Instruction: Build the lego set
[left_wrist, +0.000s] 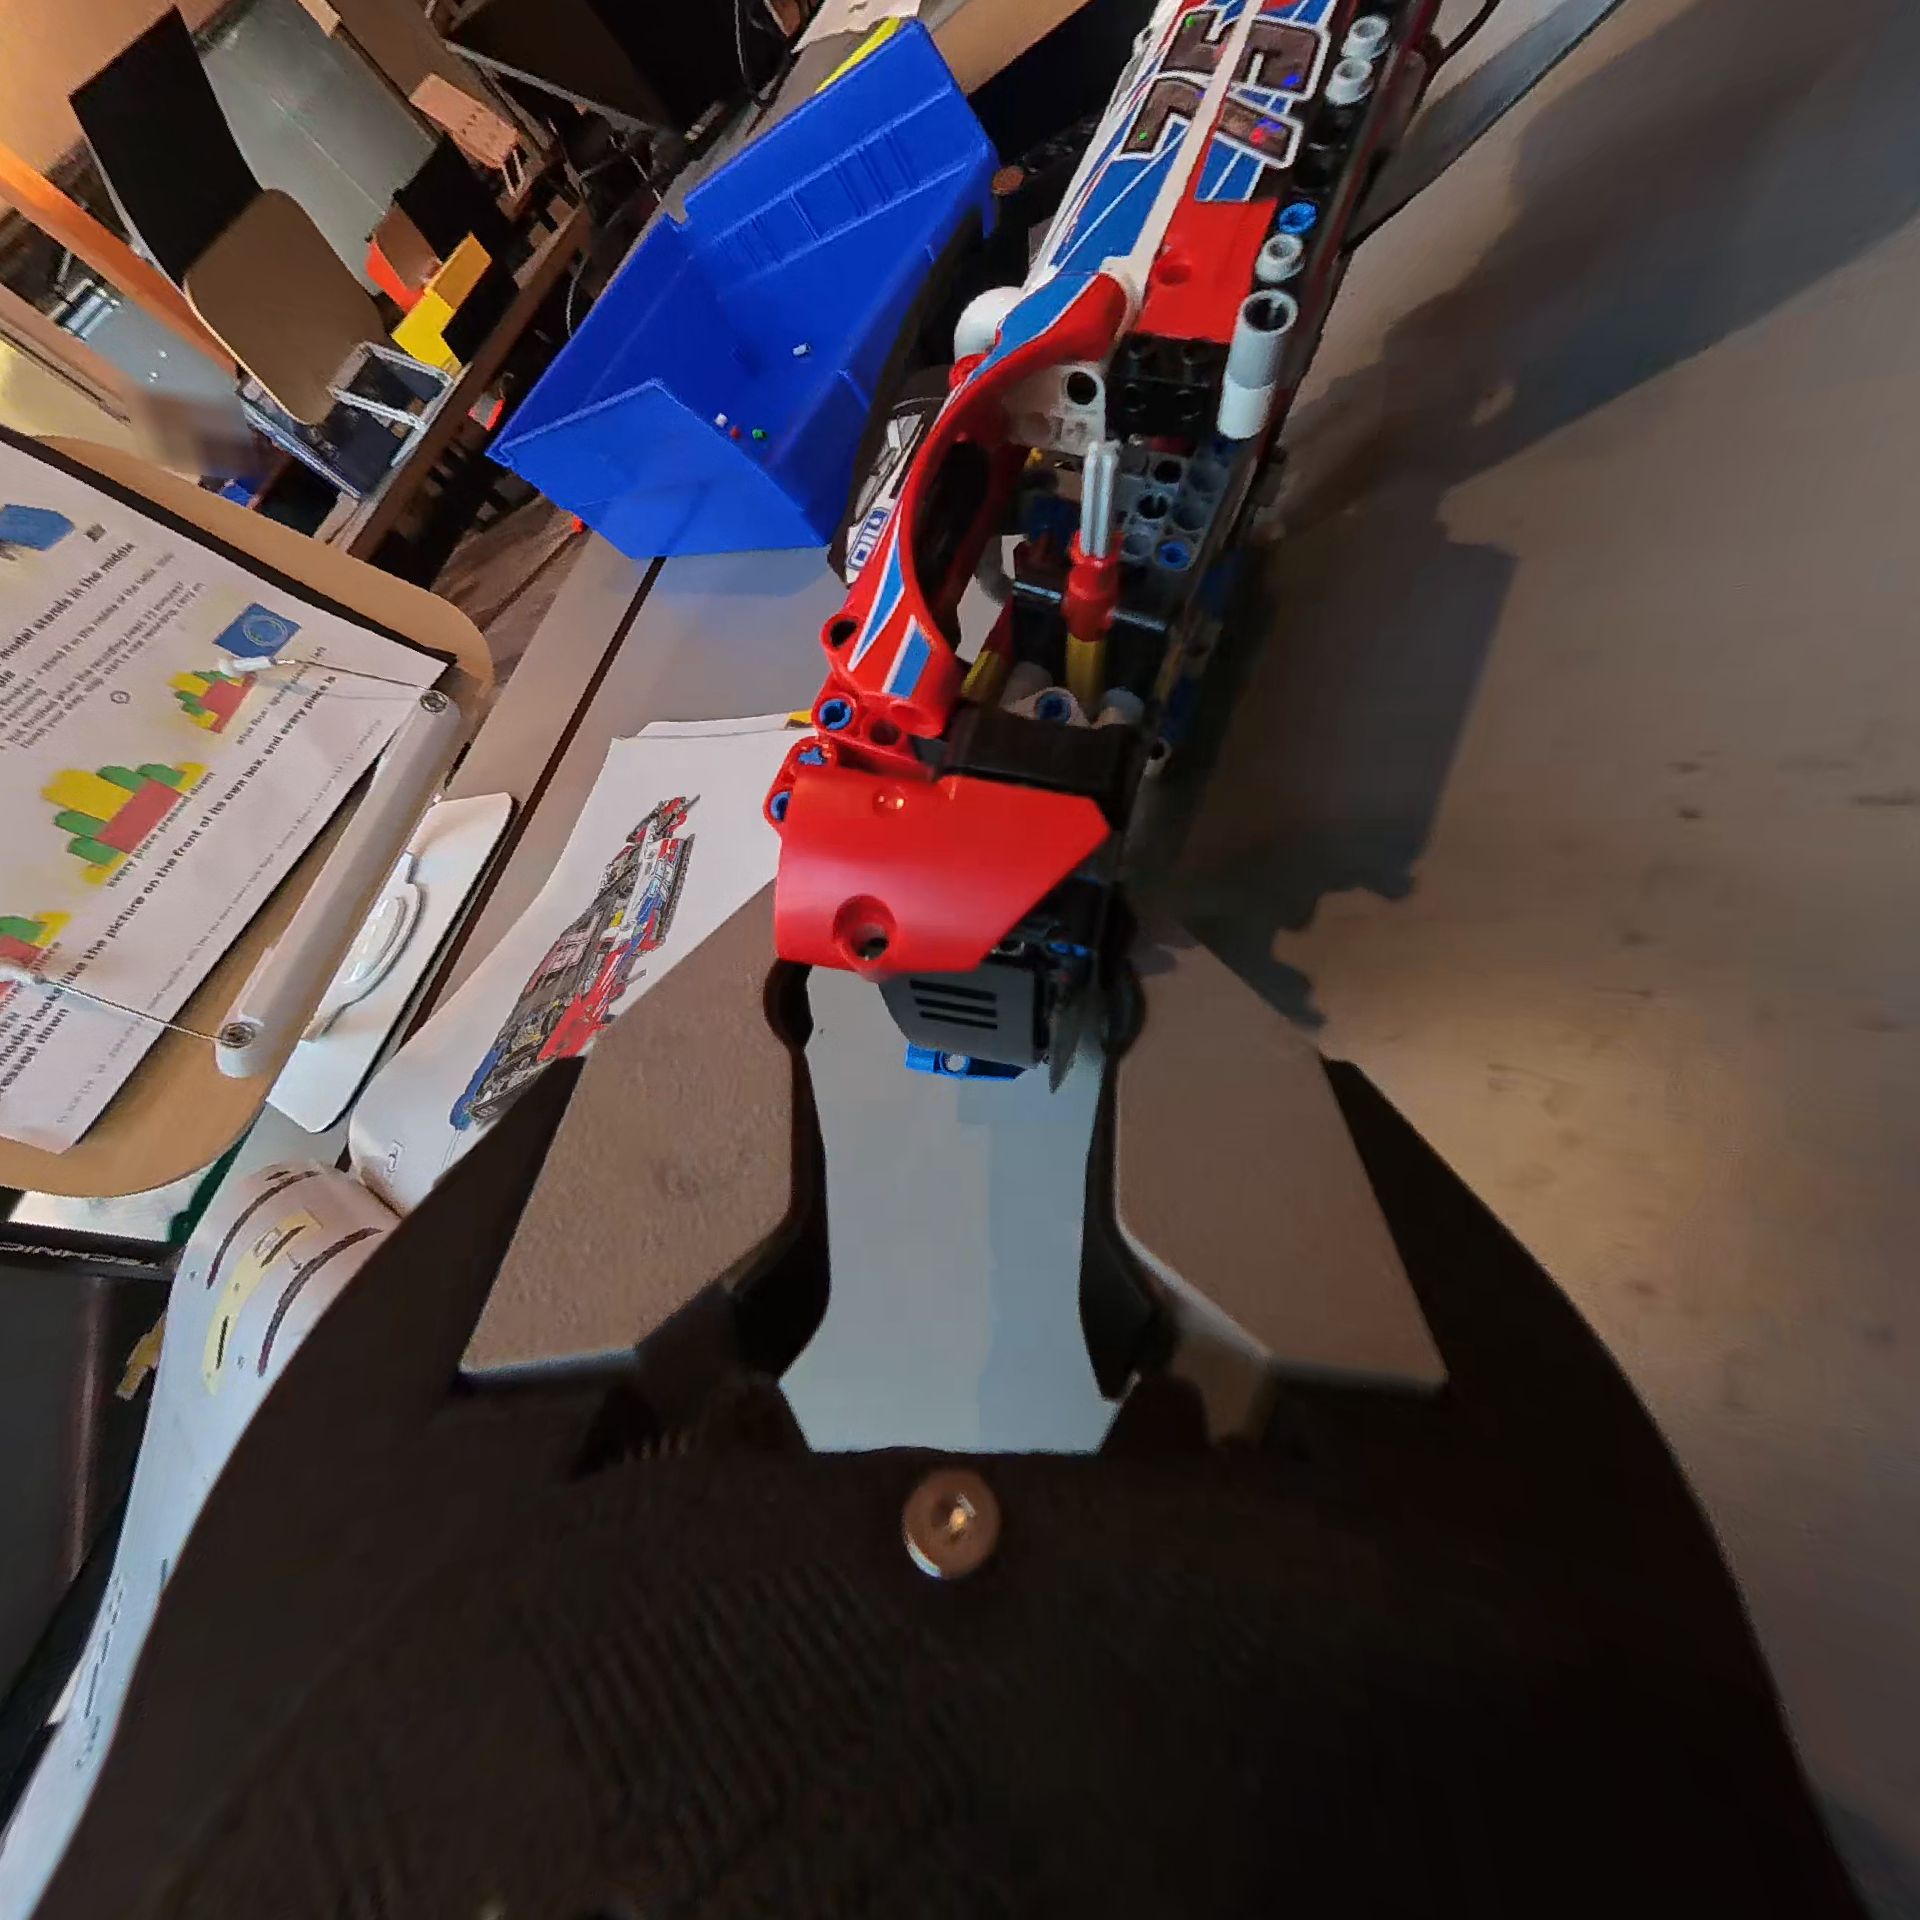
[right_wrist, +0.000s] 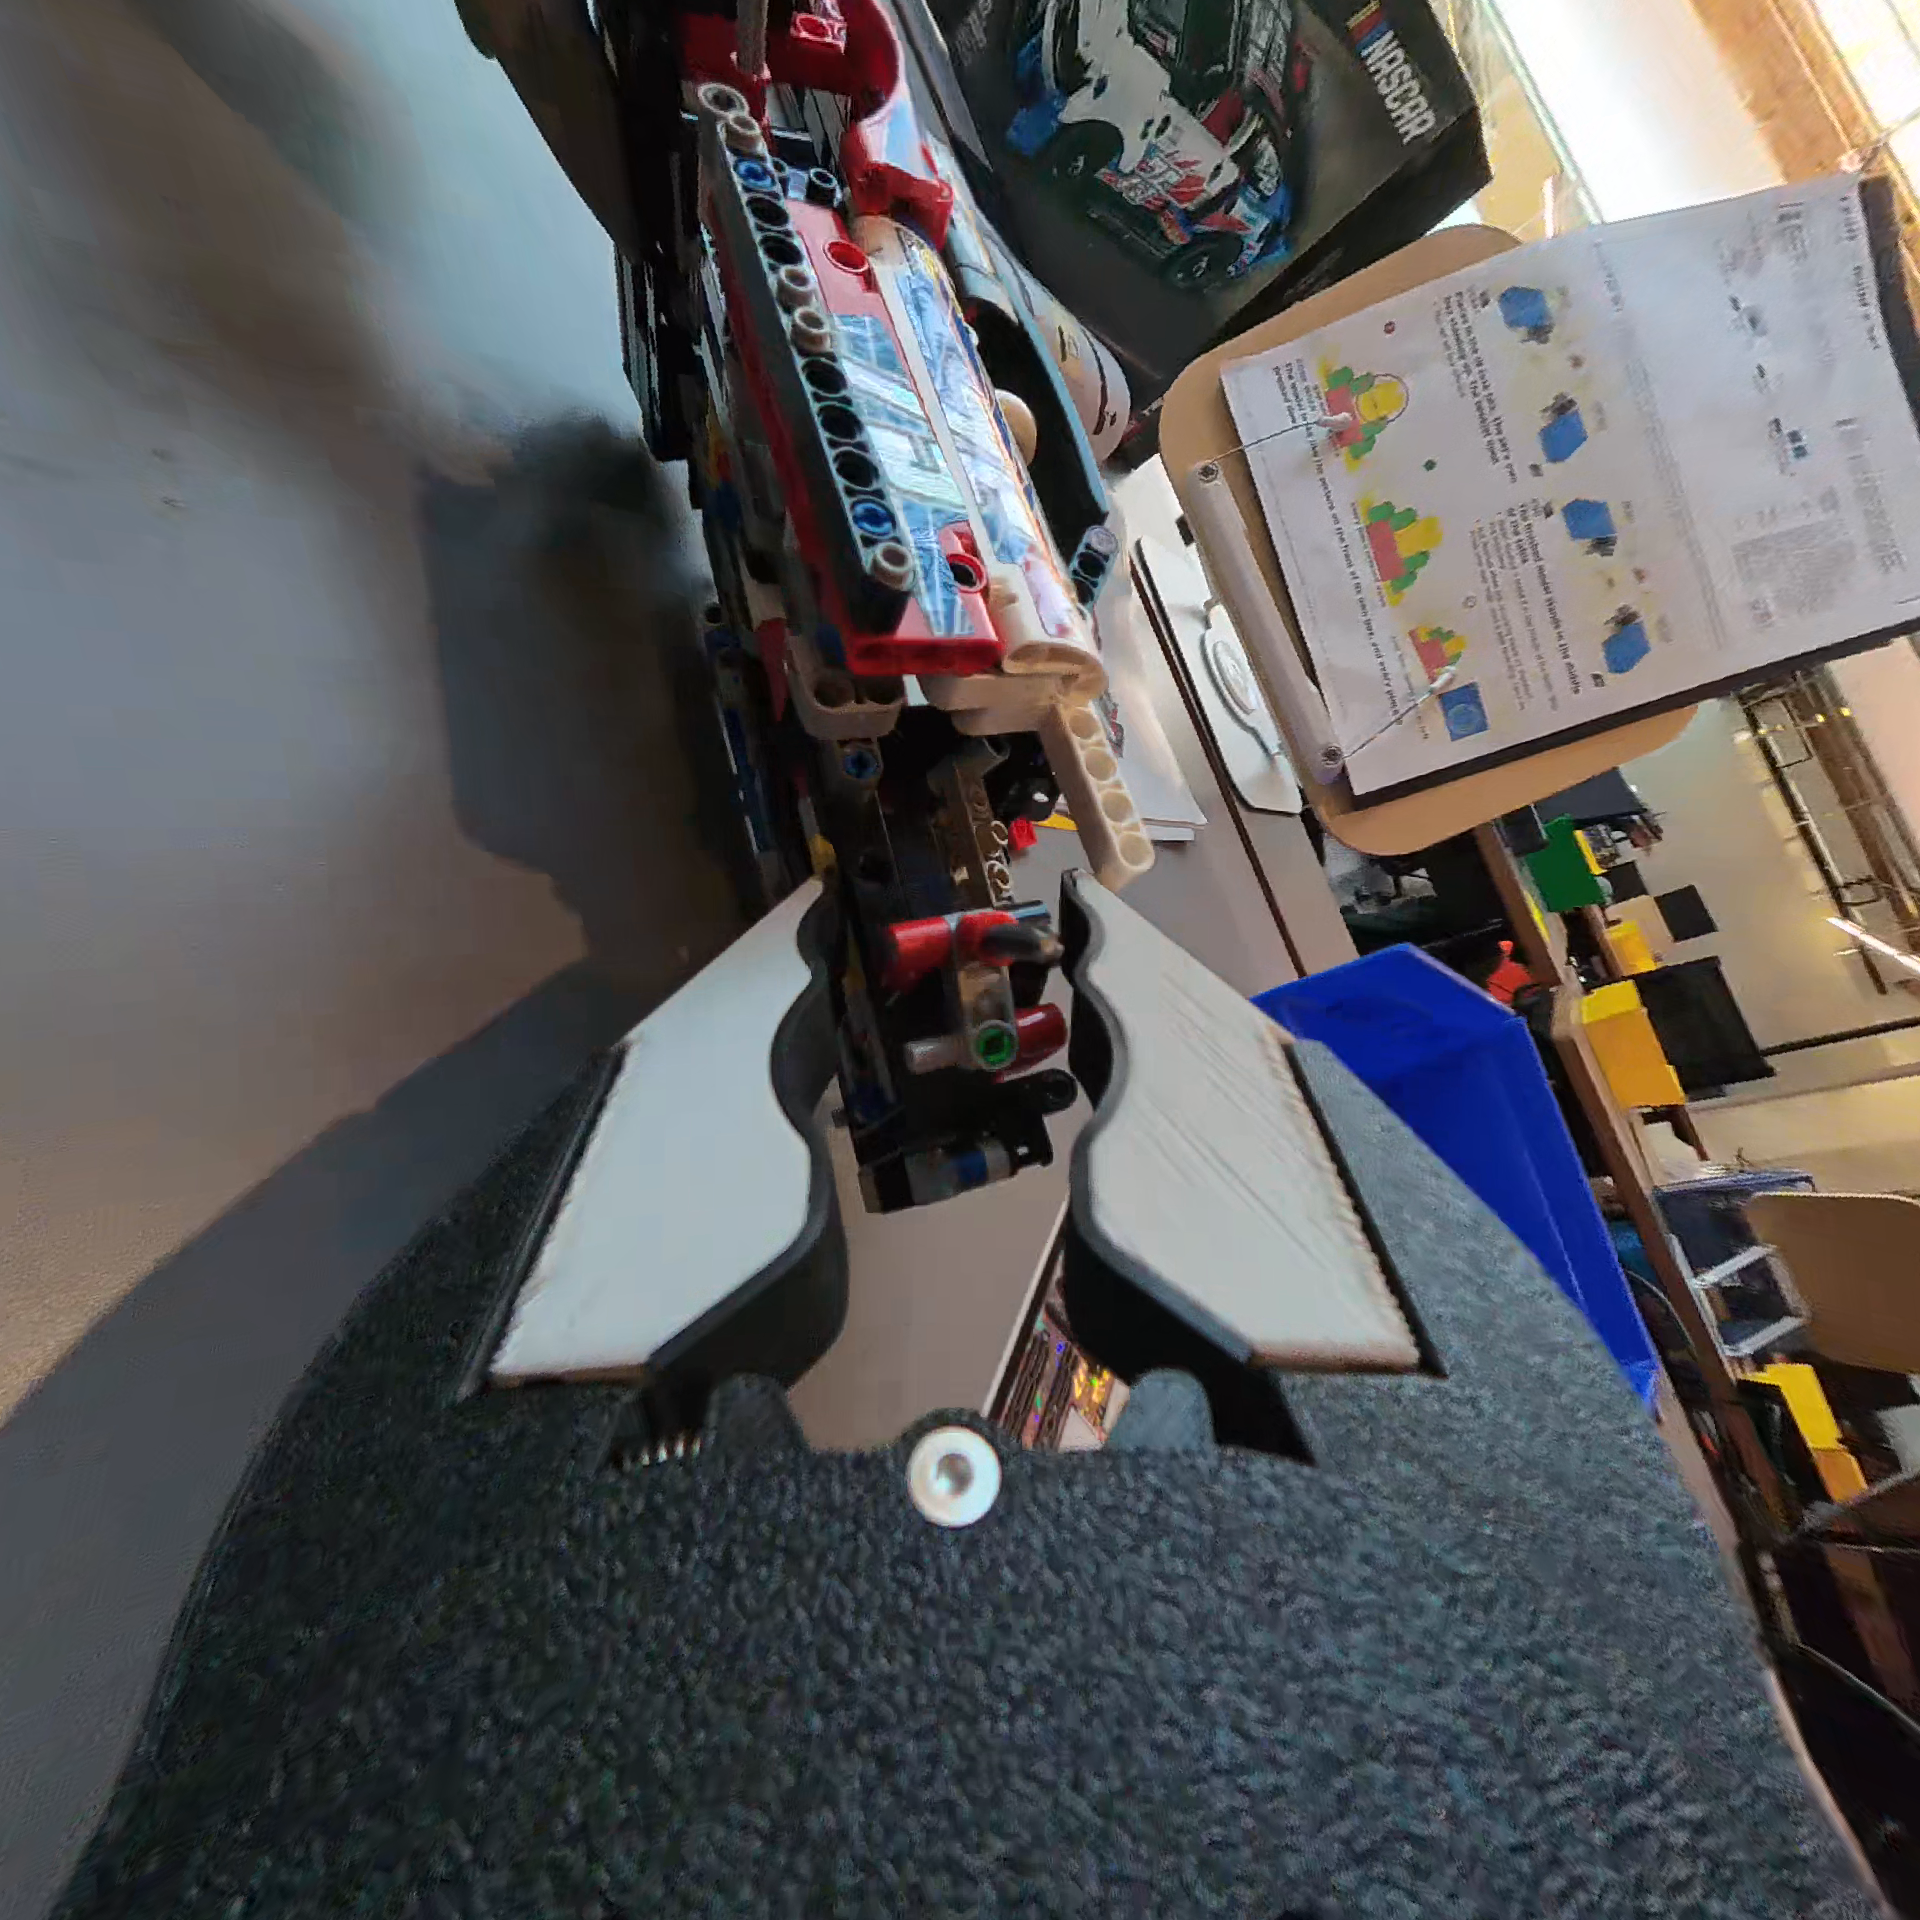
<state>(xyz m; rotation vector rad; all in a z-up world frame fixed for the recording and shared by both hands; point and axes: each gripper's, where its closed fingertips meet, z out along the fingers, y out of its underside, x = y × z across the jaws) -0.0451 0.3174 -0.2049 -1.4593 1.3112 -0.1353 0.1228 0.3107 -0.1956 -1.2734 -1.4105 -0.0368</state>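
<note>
- Lego car (left_wrist: 997, 582): judged well along. Long chassis is assembled, with red, white and blue stickered body panels fitted along one side.
- Left to do, by the look of it: open frame is exposed at the near end in the right wrist view, with bare pins and axles (red, grey, one green-tipped) uncovered. Wheels cannot be seen on it from these angles.
- Look of the car: a red nose panel (left_wrist: 935, 873) at one end, a black vented piece and a blue connector just under it; a black beam (right_wrist: 821, 384) with a row of holes runs along the top edge, with a red arch further up.
- Position: the car is tipped on its side above the grey table (left_wrist: 1610, 935), spanned between the two grippers.
- Left gripper (left_wrist: 951, 1013): jaws are closed onto the car's nose end, just below the red panel.
- Right gripper (right_wrist: 945, 977): jaws stand either side of the car's exposed frame end; contact on both sides cannot be confirmed, so gripped or merely bracketing cannot be told.
- Beside the car: printed build picture (left_wrist: 592, 935) lies flat on the table, blue bin (left_wrist: 769, 343) just beyond it.
- Further from the car: instruction sheet on a tan board (right_wrist: 1558, 488), and the set's box (right_wrist: 1226, 135) behind the car.
</note>
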